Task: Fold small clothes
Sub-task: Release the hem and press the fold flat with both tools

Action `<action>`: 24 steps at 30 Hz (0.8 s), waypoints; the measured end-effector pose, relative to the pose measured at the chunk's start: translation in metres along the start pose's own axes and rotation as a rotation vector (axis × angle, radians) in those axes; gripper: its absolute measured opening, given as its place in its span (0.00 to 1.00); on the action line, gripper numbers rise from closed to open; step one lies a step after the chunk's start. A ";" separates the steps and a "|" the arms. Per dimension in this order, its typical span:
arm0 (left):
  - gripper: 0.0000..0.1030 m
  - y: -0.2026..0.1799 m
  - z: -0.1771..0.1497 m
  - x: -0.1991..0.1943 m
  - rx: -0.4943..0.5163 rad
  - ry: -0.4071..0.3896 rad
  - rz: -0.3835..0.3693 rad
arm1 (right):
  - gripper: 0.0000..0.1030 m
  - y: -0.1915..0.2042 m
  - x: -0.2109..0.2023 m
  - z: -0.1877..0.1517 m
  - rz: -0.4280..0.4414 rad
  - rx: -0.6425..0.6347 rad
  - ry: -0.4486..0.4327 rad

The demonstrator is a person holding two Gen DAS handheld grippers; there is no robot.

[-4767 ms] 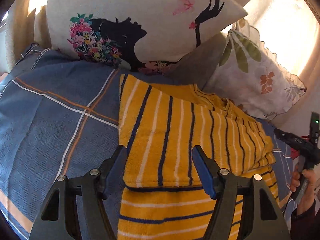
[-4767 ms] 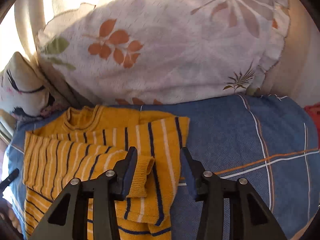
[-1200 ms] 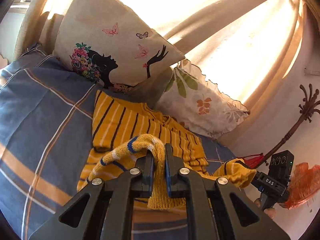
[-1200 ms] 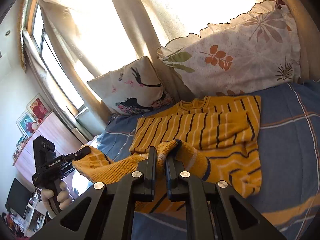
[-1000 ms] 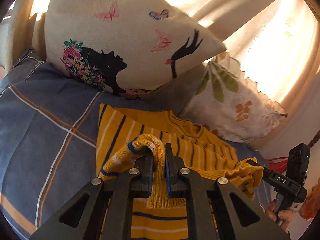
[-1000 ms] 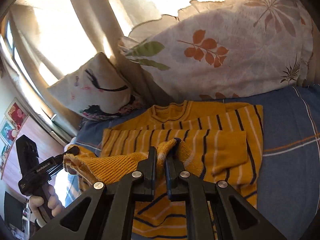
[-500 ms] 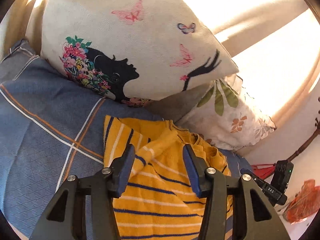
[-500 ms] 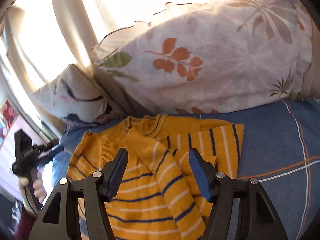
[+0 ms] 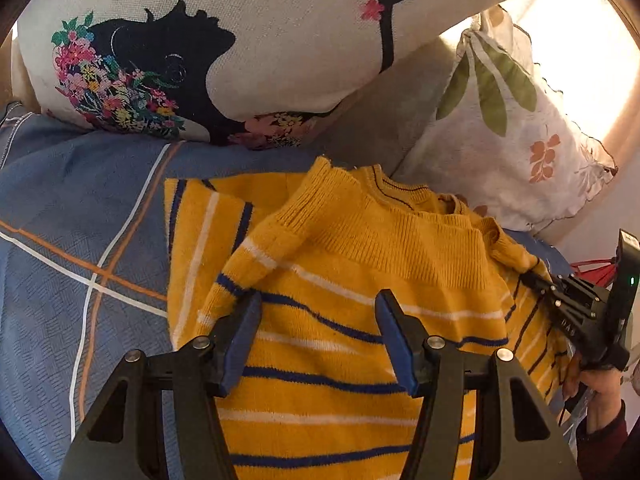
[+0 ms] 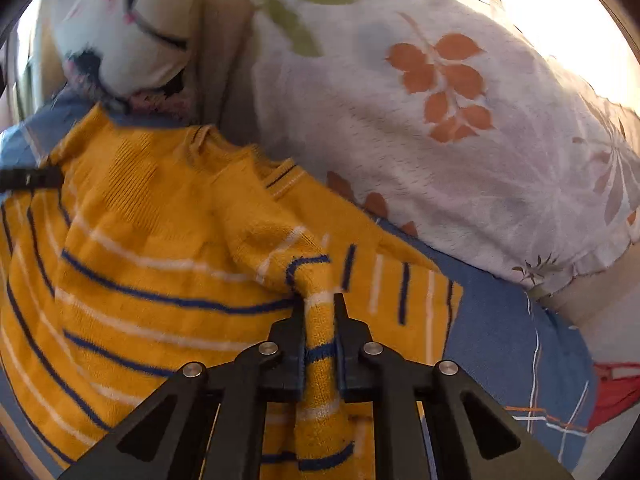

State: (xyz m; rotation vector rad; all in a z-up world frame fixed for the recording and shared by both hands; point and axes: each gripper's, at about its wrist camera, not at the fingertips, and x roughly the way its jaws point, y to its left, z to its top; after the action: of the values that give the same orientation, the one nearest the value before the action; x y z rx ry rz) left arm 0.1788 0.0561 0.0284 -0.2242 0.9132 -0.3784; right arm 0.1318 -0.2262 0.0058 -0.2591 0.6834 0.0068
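A small yellow sweater (image 9: 352, 280) with blue and white stripes lies folded bottom-over-top on a blue checked bedspread (image 9: 80, 240). Its ribbed hem lies up near the collar. My left gripper (image 9: 318, 332) is open and empty, its jaws spread just above the sweater. My right gripper (image 10: 319, 316) is shut on a bunched fold of the sweater (image 10: 160, 272) at its right side. The right gripper also shows in the left wrist view (image 9: 532, 278), touching the sweater's right edge.
A cream pillow with a black silhouette print (image 9: 248, 40) and a white leaf-print pillow (image 9: 520, 140) lean at the back, right behind the sweater. The leaf pillow (image 10: 440, 112) fills the right wrist view. A red object (image 10: 612, 392) lies at the bed's right edge.
The right gripper, open half a second ago, has shut on a fold of the sweater. The left gripper stays open and has moved closer, lower over the folded hem.
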 end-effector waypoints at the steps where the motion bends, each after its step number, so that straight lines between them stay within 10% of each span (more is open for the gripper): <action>1: 0.56 0.000 -0.001 0.002 0.000 -0.001 0.003 | 0.11 -0.018 0.008 0.006 0.024 0.086 0.006; 10: 0.56 0.013 0.005 -0.004 -0.063 0.003 -0.045 | 0.17 -0.145 0.052 -0.028 0.185 0.722 0.081; 15: 0.57 0.025 0.000 -0.037 -0.076 -0.051 -0.038 | 0.58 -0.150 0.012 -0.045 0.202 0.688 0.012; 24: 0.63 0.058 -0.039 -0.069 -0.154 -0.037 -0.059 | 0.68 -0.139 -0.037 -0.100 0.413 0.691 0.004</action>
State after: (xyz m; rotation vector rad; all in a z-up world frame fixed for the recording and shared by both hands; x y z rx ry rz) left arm 0.1224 0.1360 0.0354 -0.3991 0.9012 -0.3577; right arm 0.0532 -0.3820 -0.0130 0.5471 0.6946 0.1617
